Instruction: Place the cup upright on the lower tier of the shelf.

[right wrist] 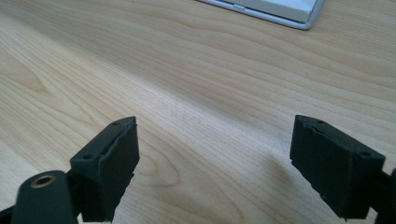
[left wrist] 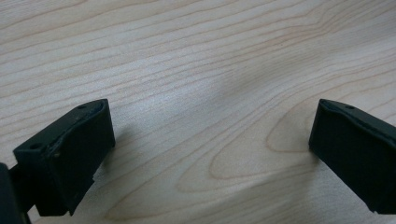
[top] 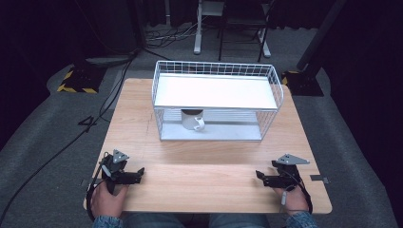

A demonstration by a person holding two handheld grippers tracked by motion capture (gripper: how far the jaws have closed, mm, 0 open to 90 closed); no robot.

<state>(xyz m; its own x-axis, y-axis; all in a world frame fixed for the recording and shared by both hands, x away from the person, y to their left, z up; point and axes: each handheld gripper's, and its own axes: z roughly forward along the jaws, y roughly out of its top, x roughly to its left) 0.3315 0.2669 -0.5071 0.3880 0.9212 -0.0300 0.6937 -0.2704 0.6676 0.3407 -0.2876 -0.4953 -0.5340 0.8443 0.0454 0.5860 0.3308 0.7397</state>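
With my left gripper [top: 138, 174] and right gripper [top: 259, 176] both spread empty on the worktop [top: 209, 183] at lower frame, I judged a level reach best toward the mug [top: 193, 120] in the wire rack [top: 216, 100], centre frame

One worktop [top: 209, 156], light wood. One white wire rack [top: 216, 97] on it, two levels. One white mug [top: 193, 121] on lower level. Two tools: left tool [top: 139, 174], right tool [top: 259, 177]. Two hands: left hand [top: 108, 197], right hand [top: 294, 198].
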